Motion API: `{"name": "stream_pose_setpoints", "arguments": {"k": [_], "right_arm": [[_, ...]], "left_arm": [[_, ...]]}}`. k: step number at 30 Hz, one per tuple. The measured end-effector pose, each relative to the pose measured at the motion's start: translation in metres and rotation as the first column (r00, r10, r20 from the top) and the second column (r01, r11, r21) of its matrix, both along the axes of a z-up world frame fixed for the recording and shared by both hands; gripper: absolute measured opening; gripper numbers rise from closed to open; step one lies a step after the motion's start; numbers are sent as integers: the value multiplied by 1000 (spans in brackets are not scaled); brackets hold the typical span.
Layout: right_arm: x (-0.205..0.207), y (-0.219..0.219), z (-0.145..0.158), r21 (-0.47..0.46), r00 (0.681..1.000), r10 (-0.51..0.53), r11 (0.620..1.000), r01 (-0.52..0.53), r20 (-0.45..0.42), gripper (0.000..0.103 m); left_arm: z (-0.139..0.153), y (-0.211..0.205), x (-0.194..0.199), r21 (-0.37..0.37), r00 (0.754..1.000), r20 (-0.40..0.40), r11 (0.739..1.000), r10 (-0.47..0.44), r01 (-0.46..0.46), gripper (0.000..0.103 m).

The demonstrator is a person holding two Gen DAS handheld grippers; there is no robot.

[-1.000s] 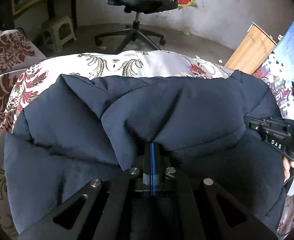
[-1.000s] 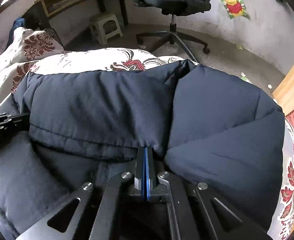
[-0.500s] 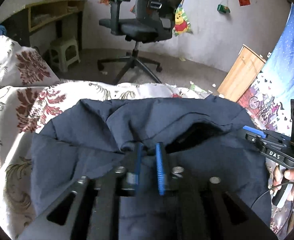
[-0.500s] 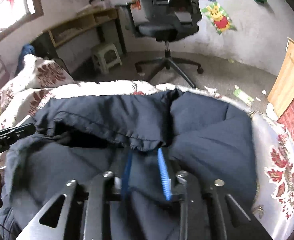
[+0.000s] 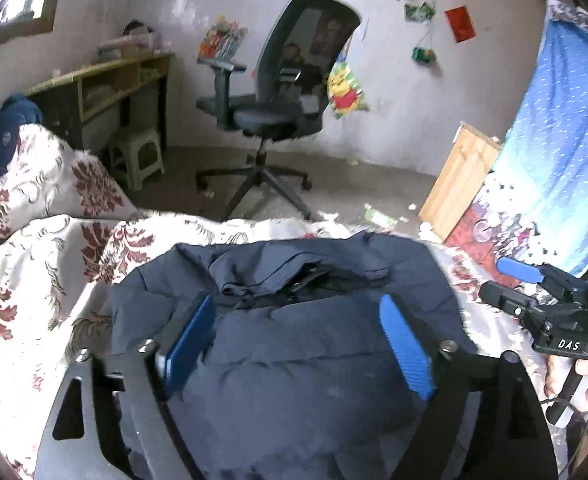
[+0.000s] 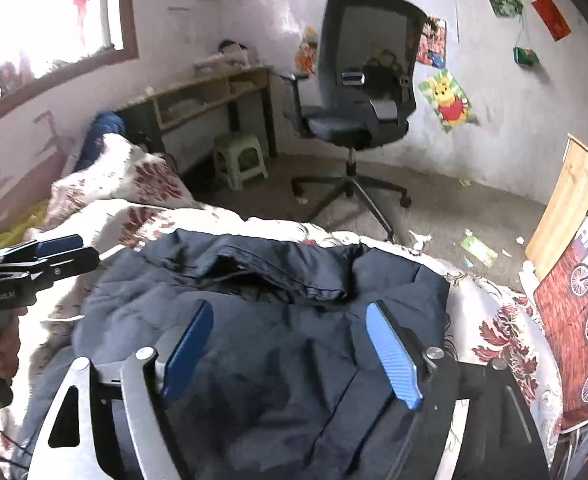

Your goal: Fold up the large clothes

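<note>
A navy puffer jacket (image 5: pixel 294 344) lies folded over on a floral bedspread (image 5: pixel 34 280), its collar opening facing the far side. My left gripper (image 5: pixel 295 304) hovers above it with its jaws opening wide. Its blue pads (image 5: pixel 190 340) are apart from the fabric, with nothing held between them. In the right wrist view the same jacket (image 6: pixel 294 364) lies under my right gripper (image 6: pixel 290 308), whose jaws are also opening and hold nothing. Each gripper shows in the other's view: the right gripper (image 5: pixel 493 280) at the right edge, the left gripper (image 6: pixel 88 249) at the left edge, both in a person's hands.
Beyond the bed stand a black office chair (image 5: pixel 270 120), a pale plastic stool (image 5: pixel 138 152) and a wooden desk (image 5: pixel 106 80) by the wall. A wooden board (image 5: pixel 461 184) and a blue patterned cloth (image 5: pixel 565 140) stand at the right. A bunched floral quilt (image 5: pixel 54 176) lies at the left.
Both grippers were shut on the jacket's edge. They have let go, opened wide and risen back from it. The jacket now lies folded on the bed.
</note>
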State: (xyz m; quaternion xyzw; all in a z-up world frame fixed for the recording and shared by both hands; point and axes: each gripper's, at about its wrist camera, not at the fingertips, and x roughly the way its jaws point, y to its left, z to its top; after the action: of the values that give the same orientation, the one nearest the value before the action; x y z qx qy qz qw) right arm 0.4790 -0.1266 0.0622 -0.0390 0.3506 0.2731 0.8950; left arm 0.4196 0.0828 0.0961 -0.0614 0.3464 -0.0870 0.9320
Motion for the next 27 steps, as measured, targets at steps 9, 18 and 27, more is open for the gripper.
{"name": "stream_pose_setpoints", "arguments": {"k": [9,18,27], "right_arm": [[-70,-15,41,-6,998,51,999,-51,-43,87],[-153,-36,54,12,993,115,993,-115,11,87],[-205,-48,18,18,987,132,991,-134,87,91]], "left_arm": [[57,-10,-85,-9,995,102,1000,-3,3,96],[53,-16,-163,17,996,84,1000,1,-2,96],[-3,-22,-218,88,999,36,996,-32,29,96]]}}
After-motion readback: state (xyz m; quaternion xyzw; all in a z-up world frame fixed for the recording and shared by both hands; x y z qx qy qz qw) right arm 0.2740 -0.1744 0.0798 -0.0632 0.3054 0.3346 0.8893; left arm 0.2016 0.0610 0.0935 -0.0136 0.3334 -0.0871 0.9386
